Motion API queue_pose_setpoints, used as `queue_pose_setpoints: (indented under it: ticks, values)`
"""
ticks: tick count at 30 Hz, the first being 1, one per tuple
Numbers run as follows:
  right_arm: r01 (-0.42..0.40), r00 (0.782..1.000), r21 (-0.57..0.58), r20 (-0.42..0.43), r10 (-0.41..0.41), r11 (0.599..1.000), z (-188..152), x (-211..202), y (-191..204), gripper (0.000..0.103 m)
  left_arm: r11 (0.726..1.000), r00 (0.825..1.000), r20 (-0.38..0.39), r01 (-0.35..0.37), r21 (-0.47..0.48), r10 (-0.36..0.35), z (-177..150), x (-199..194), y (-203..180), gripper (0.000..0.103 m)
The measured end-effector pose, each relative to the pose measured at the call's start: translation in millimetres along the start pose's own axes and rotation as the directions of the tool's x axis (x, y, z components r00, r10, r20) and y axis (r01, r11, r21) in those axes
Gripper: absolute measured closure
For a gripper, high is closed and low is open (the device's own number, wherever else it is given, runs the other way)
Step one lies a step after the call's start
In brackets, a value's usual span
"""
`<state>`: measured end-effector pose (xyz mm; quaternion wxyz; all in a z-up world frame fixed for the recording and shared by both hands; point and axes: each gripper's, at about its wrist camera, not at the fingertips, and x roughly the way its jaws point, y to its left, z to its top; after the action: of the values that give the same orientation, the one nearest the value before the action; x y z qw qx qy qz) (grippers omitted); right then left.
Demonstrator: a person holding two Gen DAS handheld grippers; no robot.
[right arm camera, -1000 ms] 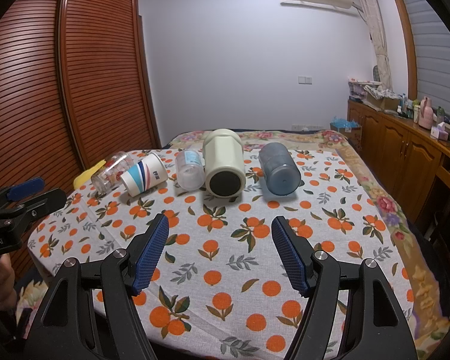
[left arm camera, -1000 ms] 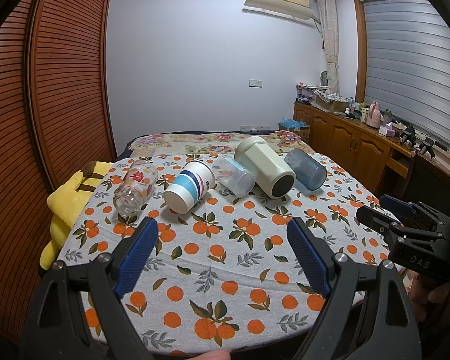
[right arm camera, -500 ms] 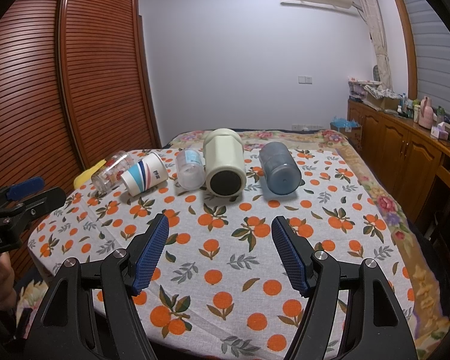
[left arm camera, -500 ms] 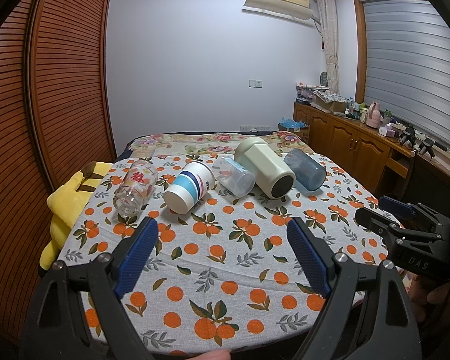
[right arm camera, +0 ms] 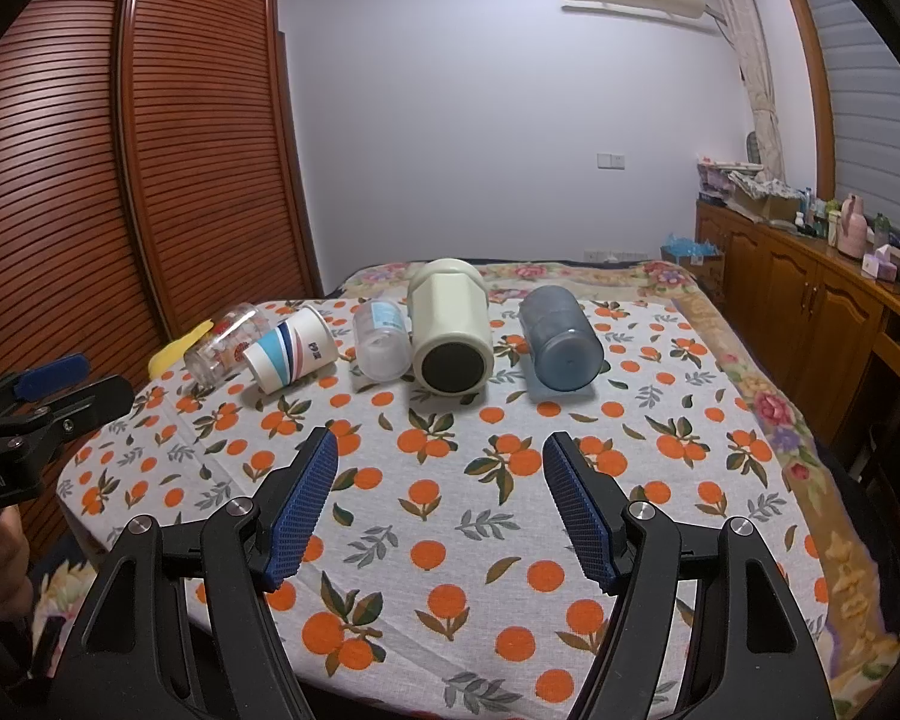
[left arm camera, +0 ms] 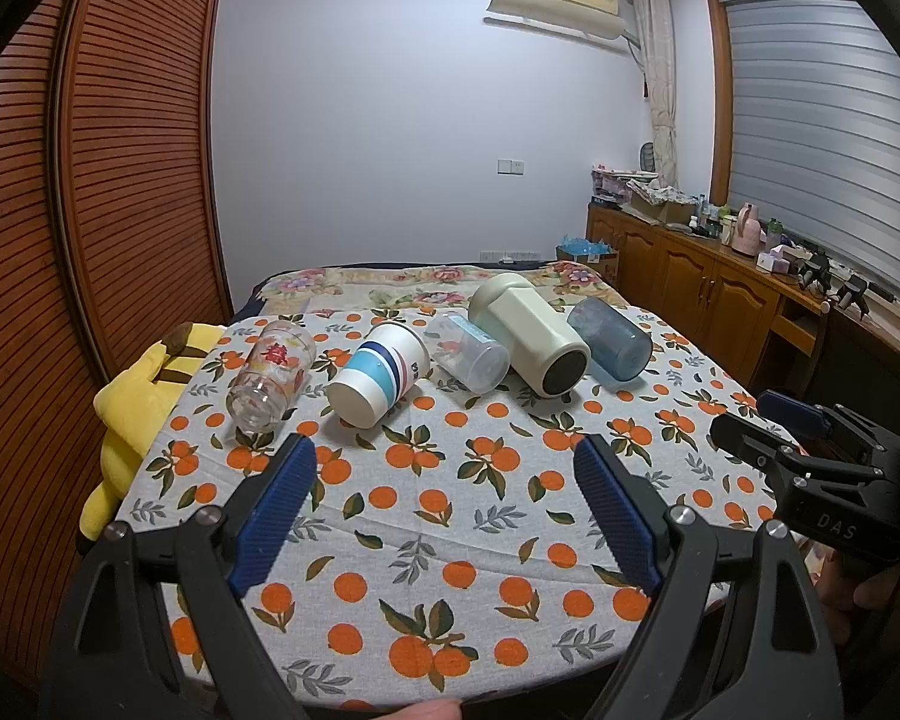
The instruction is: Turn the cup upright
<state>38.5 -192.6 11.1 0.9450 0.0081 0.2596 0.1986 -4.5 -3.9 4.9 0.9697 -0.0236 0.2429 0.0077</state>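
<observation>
Several cups lie on their sides in a row at the far side of the table: a clear glass with red print [left arm camera: 270,375] [right arm camera: 222,342], a striped paper cup [left arm camera: 378,372] [right arm camera: 291,348], a small clear plastic cup [left arm camera: 468,351] [right arm camera: 381,339], a big cream cup [left arm camera: 531,336] [right arm camera: 450,324] and a blue-grey cup [left arm camera: 612,339] [right arm camera: 561,330]. My left gripper [left arm camera: 444,468] is open and empty above the near table. My right gripper [right arm camera: 441,459] is open and empty, short of the cream cup.
The table wears an orange-print cloth [left arm camera: 450,510] [right arm camera: 450,480]. A yellow plush toy [left arm camera: 132,396] lies off its left edge. A wooden slatted wardrobe [left arm camera: 90,180] stands at the left, a cluttered wooden sideboard [left arm camera: 720,276] at the right.
</observation>
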Motion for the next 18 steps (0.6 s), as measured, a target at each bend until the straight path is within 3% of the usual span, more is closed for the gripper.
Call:
queue_pose_setpoints:
  ticks: [11, 18]
  values:
    - [-0.004, 1.0, -0.004, -0.013, 0.004, 1.0, -0.7, 3.0, -4.0, 0.03, 1.0, 1.0, -0.024, 0.005, -0.001, -0.005, -1.2, 4.5, 1.2, 0.015]
    - [-0.034, 0.999, 0.008, -0.04, 0.035, 0.999, 6.0, 19.2, 1.7, 0.024, 0.999, 0.997, -0.073, 0.034, -0.001, -0.034, 0.0, 24.5, 10.3, 0.015]
